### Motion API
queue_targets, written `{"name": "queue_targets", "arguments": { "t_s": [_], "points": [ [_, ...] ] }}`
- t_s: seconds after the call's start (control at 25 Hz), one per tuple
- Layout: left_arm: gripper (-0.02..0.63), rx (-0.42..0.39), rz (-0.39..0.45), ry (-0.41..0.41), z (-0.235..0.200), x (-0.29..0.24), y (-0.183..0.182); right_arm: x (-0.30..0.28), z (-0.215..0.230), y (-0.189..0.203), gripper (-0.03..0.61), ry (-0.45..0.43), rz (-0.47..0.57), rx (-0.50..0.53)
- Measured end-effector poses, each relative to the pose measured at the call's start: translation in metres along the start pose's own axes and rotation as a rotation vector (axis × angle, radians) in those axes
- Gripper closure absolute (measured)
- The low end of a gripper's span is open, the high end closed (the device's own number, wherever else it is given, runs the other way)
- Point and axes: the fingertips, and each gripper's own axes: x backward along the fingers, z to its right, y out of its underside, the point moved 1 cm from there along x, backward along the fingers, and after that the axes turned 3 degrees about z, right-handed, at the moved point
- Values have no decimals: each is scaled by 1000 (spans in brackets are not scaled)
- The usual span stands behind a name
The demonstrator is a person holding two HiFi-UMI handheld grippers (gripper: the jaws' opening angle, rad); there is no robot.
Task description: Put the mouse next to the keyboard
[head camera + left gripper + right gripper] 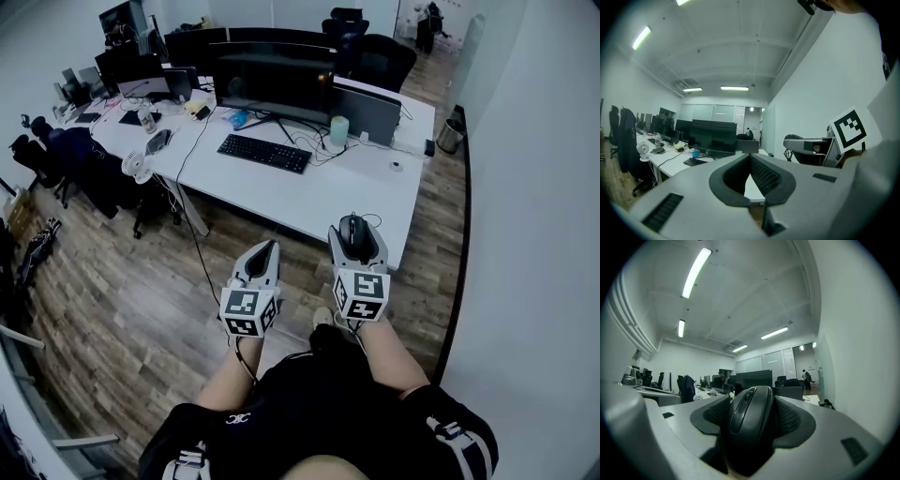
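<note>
Right gripper [355, 230]: your jaws stand wide, clamped on the mouse [352, 236], in the air short of the desk [309, 202].
Left gripper [270, 248]: jaws together, nothing in them.
Keyboard [264, 152]: on the desk, well apart from the mouse.
Slip risk: the rounded mouse may slide out if you ease your grip mid-carry.
Snag risk: the cables [314, 150] beside the keyboard could catch a low approach.

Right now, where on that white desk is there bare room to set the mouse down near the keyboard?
Bare desk lies right of the keyboard, up to the small round item, and along the near edge in front of it. Behind the keyboard it is crowded: cables, a pale cylinder, the monitor.
</note>
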Motion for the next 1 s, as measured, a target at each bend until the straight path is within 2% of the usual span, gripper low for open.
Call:
{"name": "queue_targets", "arguments": {
  "t_s": [0.28, 0.56, 0.76, 1.0],
  "points": [
    [601, -9, -25, -2, -44, -56, 14, -72, 9, 20, 272, 9, -8, -25],
    [601, -55, -35, 11, -87, -152, -12, -176, 37, 15, 272, 15, -12, -54],
    [601, -45, -40, -4, -118, -230, -15, -257, 71, 24, 272, 11, -39, -46],
    [600, -43, -41, 11, -131, -310, -21, -331, 107, 23, 272, 5, -49, -38]
  ]
}}
